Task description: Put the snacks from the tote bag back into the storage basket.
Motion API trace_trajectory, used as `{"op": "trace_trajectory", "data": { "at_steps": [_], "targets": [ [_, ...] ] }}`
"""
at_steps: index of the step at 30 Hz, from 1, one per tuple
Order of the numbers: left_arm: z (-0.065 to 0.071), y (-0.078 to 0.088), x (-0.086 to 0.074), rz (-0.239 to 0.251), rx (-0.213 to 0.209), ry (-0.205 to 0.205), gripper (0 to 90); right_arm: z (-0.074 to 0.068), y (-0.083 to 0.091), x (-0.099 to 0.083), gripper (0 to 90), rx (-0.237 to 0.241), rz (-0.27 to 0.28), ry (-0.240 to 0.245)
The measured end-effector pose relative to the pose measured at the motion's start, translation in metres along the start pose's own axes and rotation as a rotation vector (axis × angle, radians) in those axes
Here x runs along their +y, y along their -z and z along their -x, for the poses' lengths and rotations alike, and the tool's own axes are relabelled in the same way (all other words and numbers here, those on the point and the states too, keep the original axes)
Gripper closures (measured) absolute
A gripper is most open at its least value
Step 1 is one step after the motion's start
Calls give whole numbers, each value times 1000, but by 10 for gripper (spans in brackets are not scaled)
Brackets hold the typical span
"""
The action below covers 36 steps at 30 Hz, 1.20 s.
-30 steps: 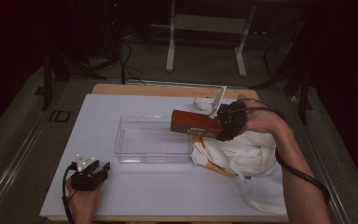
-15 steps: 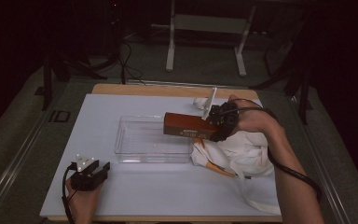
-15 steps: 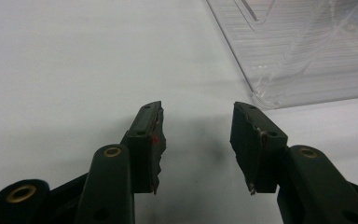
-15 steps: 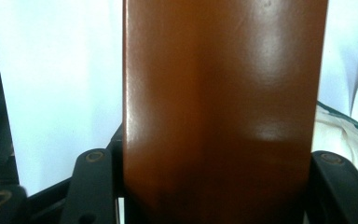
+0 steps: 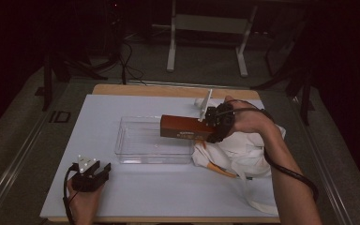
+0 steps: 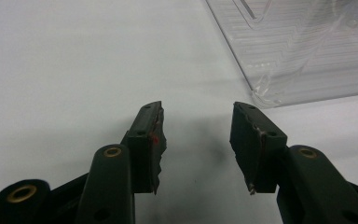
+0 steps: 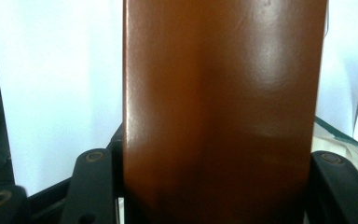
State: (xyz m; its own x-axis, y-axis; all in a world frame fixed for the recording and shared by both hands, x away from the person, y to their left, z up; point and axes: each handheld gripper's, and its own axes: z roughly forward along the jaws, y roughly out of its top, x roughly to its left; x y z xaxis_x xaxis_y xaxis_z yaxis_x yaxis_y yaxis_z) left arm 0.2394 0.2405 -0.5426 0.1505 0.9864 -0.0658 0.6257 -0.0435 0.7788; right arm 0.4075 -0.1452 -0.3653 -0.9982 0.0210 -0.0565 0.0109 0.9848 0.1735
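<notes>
Right gripper (image 5: pixel 212 125) clamps the long brown rectangular box (image 5: pixel 183 128) — lower it level into the clear plastic tray (image 5: pixel 136 145); left gripper (image 6: pixel 198 140) idles wide.

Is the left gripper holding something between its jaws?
No, the left gripper stands open on the white table, with nothing between its jaws and the clear tray apart from it.

Dim high view, dark surroundings, bright gripper views, soft glare, close blur
</notes>
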Motion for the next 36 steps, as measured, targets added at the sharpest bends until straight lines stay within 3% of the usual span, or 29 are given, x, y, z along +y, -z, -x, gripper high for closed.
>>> {"op": "trace_trajectory", "data": {
  "at_steps": [20,36],
  "targets": [
    [0,0,0,2,-3,0,544,0,-12,19,429,2,-4,26],
    [0,1,0,2,-6,-2,544,-1,-29,32,428,15,-52,42]
  ]
}}
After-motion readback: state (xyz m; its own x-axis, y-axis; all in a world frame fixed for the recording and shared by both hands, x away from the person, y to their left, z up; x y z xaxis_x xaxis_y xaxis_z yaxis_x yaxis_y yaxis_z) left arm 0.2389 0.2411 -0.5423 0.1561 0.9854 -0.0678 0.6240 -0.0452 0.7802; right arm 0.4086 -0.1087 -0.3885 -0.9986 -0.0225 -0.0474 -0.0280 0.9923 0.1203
